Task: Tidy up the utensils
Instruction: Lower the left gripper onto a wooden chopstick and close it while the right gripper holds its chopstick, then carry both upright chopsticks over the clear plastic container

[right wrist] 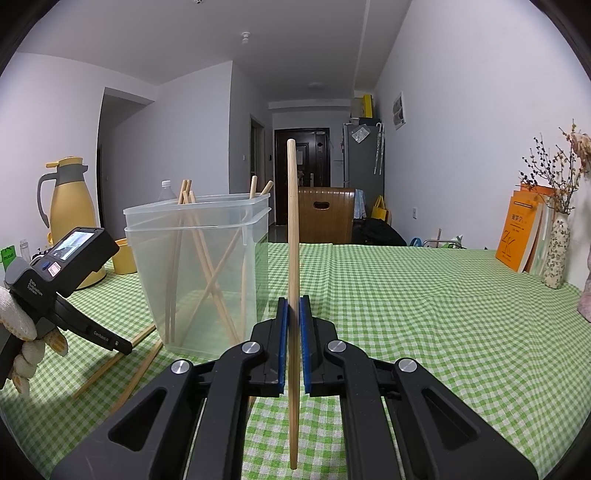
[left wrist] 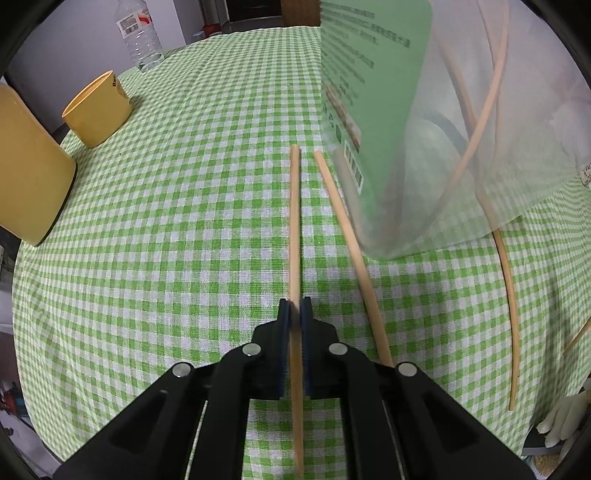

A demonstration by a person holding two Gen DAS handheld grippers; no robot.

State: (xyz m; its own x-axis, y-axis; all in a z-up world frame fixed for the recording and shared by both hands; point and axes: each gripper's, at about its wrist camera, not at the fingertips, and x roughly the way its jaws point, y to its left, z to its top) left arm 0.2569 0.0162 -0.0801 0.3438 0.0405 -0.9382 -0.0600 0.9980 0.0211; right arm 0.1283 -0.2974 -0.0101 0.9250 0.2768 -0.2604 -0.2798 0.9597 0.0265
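Note:
My left gripper is shut on a wooden chopstick that lies low over the green checked tablecloth. Two loose chopsticks lie to its right, one close by and one farther right. A clear plastic container stands just right of them. My right gripper is shut on another chopstick and holds it upright above the table. In the right wrist view the container stands at left with several chopsticks inside. The left gripper shows beside it, low at the table.
Two yellow cups and a water bottle stand at the far left. A yellow thermos jug stands behind the container. Orange books and a vase with dried flowers stand at the right edge. Two chopsticks lie by the container.

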